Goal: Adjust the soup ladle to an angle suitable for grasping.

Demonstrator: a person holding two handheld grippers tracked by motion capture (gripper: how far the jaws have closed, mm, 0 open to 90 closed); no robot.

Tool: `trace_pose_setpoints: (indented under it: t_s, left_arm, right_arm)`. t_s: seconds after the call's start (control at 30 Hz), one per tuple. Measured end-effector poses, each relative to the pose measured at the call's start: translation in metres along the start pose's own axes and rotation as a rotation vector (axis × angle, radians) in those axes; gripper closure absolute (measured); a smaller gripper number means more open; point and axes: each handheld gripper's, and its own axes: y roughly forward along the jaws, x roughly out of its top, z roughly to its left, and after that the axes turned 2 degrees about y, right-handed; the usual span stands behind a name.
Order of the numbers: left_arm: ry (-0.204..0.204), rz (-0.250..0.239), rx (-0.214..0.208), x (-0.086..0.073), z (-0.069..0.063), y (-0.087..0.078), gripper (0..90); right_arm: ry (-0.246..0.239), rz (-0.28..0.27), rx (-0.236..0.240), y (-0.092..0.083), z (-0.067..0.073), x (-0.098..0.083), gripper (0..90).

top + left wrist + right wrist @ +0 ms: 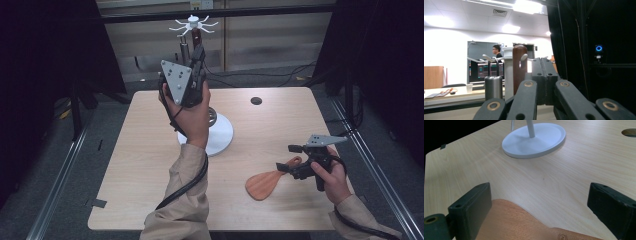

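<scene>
Lying flat near worktop's right front corner, wooden spatula (267,183): reddish-brown, broad rounded blade, narrow handle aimed at right gripper (296,148), whose jaws spread wide over it. Left gripper (198,52) raised beside white hook stand (220,137) at worktop's middle, jaws pressed together, gripping nothing; brown handle (520,66) just beside them.

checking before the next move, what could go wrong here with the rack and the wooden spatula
1. The left gripper is shut and raised beside the white rack, close to the brown handle by its post; a sideways nudge could tip the rack on its base.
2. The right gripper is open over the wooden spatula, which lies flat on the table; closing the pads could skid it instead of gripping.
</scene>
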Motion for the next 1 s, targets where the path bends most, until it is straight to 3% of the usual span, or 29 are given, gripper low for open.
trace_pose_setpoints:
  t_s: [0.5, 1.0]
  left_arm:
    - [-0.006, 0.028, 0.009, 0.001, 0.004, 0.020, 90.0]
    - [-0.022, 0.034, 0.034, 0.004, 0.016, 0.018, 90.0]
  right_arm:
    - [0.003, -0.010, -0.001, -0.002, -0.003, 0.000, 5.0]
    - [0.005, -0.001, 0.003, 0.001, -0.002, -0.001, 5.0]
